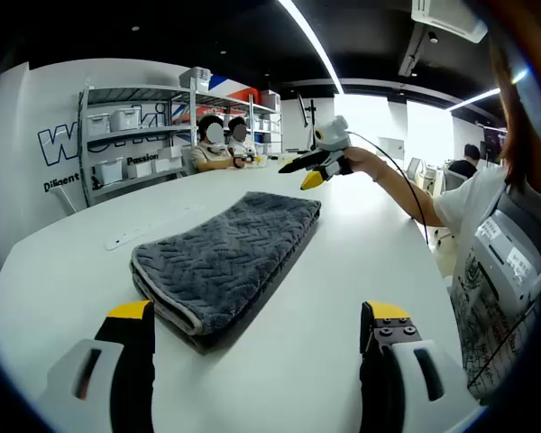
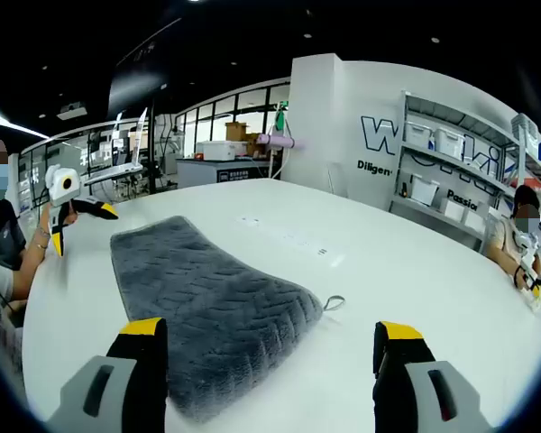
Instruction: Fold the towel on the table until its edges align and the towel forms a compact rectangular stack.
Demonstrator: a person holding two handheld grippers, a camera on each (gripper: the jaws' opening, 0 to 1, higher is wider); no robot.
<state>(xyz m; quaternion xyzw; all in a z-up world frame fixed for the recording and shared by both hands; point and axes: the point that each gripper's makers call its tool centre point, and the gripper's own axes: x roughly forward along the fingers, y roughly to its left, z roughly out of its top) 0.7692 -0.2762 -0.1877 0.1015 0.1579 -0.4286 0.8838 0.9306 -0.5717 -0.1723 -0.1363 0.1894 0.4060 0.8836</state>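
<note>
Left gripper view looks down a white bench point(image 1: 361, 271) at a grey, herringbone-textured plush towel point(image 1: 230, 257), folded into a long two-layer strip that lies along the middle of the bench, one short end near this gripper's side. The left gripper point(image 1: 257, 356) hangs just short of that near end, fingers spread wide with nothing between them. Beyond the towel's far end the right gripper point(image 1: 311, 171) is held up above the bench; its yellow-tipped fingers look parted and carry nothing.

From the right gripper view the towel point(image 2: 207, 302) runs away towards the left gripper point(image 2: 77, 221), and a small hanging loop sticks out at its near corner. The right gripper point(image 2: 266, 365) is likewise wide open and clear of the cloth.

I'd say the strip wants another fold, end to end. The risk is a pinch that catches the top layer alone, so the layers slide apart and the edges skew, or dragging the plush across the smooth bench toward its edge.
</note>
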